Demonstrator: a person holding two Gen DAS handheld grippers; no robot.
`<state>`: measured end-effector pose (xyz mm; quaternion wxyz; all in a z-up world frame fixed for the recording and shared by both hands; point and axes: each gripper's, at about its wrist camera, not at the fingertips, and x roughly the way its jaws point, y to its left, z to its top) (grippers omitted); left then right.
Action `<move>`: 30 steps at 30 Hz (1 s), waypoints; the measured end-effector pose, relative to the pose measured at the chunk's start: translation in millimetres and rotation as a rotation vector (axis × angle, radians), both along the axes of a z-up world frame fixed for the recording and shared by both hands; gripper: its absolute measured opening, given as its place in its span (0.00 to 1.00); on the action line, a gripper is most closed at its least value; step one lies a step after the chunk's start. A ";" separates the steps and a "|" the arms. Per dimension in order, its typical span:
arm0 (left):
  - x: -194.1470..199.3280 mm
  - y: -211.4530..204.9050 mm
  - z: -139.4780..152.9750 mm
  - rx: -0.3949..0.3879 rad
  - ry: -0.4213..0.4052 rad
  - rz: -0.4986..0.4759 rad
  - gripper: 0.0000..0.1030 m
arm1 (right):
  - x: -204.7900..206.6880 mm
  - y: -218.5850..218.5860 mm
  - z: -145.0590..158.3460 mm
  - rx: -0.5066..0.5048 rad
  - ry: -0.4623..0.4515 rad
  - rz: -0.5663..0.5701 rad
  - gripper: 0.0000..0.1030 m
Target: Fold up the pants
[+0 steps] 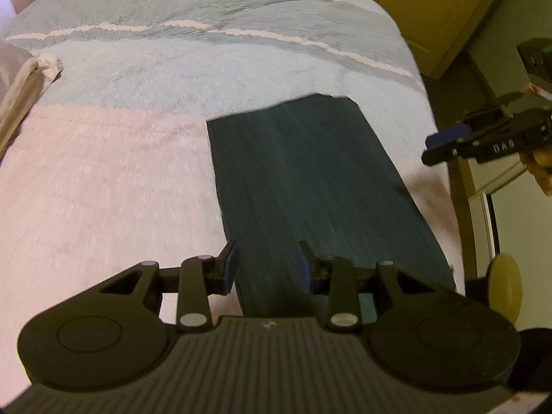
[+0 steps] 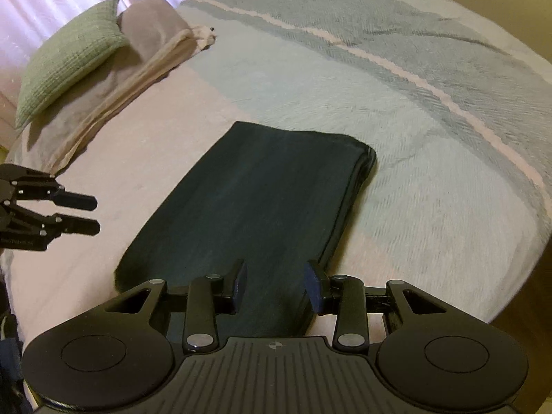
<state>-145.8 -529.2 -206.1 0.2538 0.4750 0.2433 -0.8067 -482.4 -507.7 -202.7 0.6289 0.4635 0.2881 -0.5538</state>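
Dark teal pants point(image 1: 310, 179) lie folded into a long flat rectangle on the bed, its folded layers showing along the far right edge point(image 2: 365, 162). My left gripper point(image 1: 267, 264) hovers above the near left edge of the pants, open with nothing between its blue pads. Over the near end of the pants point(image 2: 255, 207) my right gripper point(image 2: 276, 284) hangs open and empty too. Each gripper shows in the other's view: the right gripper point(image 1: 438, 146) at the right edge, the left gripper point(image 2: 93, 214) at the left edge, both off the fabric.
The bed cover point(image 2: 414, 138) is pink, pale blue and grey with a thin pink stripe. A green cushion point(image 2: 69, 55) and grey and beige pillows point(image 2: 148, 38) lie at the head. Yellow furniture point(image 1: 431, 7) and a bed frame post point(image 1: 462, 200) stand past the right side.
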 end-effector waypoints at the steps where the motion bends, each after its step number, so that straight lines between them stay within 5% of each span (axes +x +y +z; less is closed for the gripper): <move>1: 5.5 8.9 2.2 -0.004 -0.001 -0.006 0.30 | 4.9 8.2 2.8 -0.002 0.004 -0.006 0.33; 10: 36.4 64.2 2.7 -0.010 0.002 -0.040 0.31 | 27.8 69.0 -8.5 0.044 -0.069 -0.118 0.33; 12: 37.9 71.4 -2.6 -0.015 -0.009 -0.047 0.31 | 27.9 87.9 -16.0 0.049 -0.126 -0.188 0.36; 14: 37.2 80.8 -10.8 -0.034 -0.038 -0.065 0.31 | 29.6 111.4 -23.9 0.045 -0.187 -0.270 0.56; 16: 37.8 89.4 -19.6 -0.034 -0.053 -0.080 0.32 | 34.4 137.4 -34.9 0.036 -0.258 -0.362 0.63; 21: 33.9 101.3 -42.5 -0.024 -0.087 -0.114 0.33 | 49.4 169.0 -87.0 0.063 -0.484 -0.569 0.65; 30: 27.4 101.9 -73.2 -0.016 -0.138 -0.155 0.39 | 59.2 168.6 -165.2 -0.174 -0.668 -0.963 0.65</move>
